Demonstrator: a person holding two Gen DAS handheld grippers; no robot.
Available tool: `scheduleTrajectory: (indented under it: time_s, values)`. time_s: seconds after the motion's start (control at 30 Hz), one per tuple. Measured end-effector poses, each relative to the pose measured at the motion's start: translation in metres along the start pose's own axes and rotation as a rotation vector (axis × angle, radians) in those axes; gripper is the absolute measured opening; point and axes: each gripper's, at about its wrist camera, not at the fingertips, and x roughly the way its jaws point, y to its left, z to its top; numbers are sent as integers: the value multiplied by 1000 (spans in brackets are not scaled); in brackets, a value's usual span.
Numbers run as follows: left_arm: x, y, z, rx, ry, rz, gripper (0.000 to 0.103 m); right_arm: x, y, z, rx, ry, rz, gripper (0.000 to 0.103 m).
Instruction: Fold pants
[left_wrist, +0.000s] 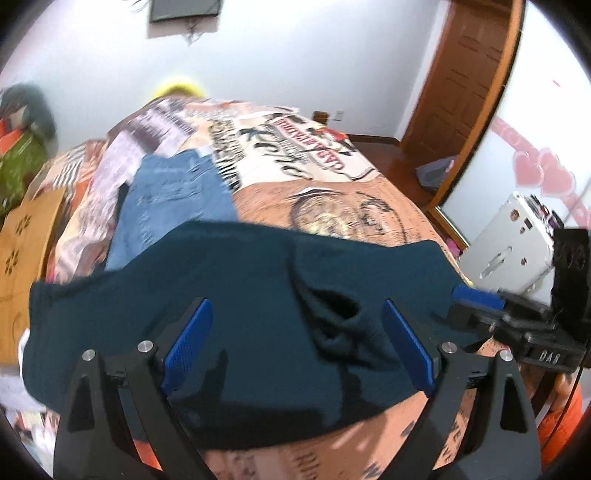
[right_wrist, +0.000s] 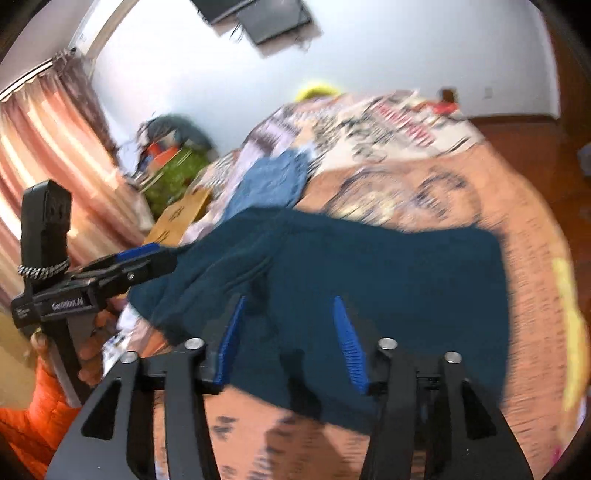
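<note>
The left gripper (left_wrist: 297, 347) and right gripper (right_wrist: 291, 343) hover spread and empty over the dark teal fabric pants (left_wrist: 229, 295), seemingly folded once; further folding likely remains.

Dark teal matt knit-cloth pants (left_wrist: 240, 295) lie on printed orange cloth bedspread (left_wrist: 332, 199); black matt plastic tongs (left_wrist: 297, 345) carry ribbed blue pads (left_wrist: 188, 345).

left gripper (left_wrist: 297, 345): black angular linkage arms, silver round pins at the pivots, blue ribbed pads (left_wrist: 188, 345) on the fingers; right gripper (right_wrist: 291, 345): same build, blue pads (right_wrist: 349, 350); white lettering on the black bodies, partly blurred; silver chain looped round the left unit's upright block; bare hand (right_wrist: 88, 347); orange quilted sleeve (right_wrist: 33, 410)
</note>
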Motion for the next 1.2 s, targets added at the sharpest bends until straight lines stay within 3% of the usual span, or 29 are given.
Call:
scheduleTrajectory:
  time_s: [0.2,0.33,0.37,0.5,0.67,0.8,0.97,1.2]
  values:
    - [45,-22,-1,81,79,47,94,0,-42,-2,-15,23,-202,49]
    - [65,-15,-24,121,123,126,94,18,-66,-26,18,131,-217,48]
    - [69,-10,-31,124,145,126,94,22,-67,-36,1,157,-228,48]
    - [68,7,-48,42,169,44,95,13,-64,-51,14,111,-224,49]
    - [55,10,-57,48,150,26,95,0,-59,-57,46,85,-221,49]
    - [26,12,-60,13,106,-1,94,-12,-60,-55,80,87,-239,55]
    - [-21,38,-61,-24,-3,79,95,-18,-56,-45,109,63,-247,56]
    - [-62,112,-84,-153,-77,240,97,-8,-8,-14,-12,22,-212,57]
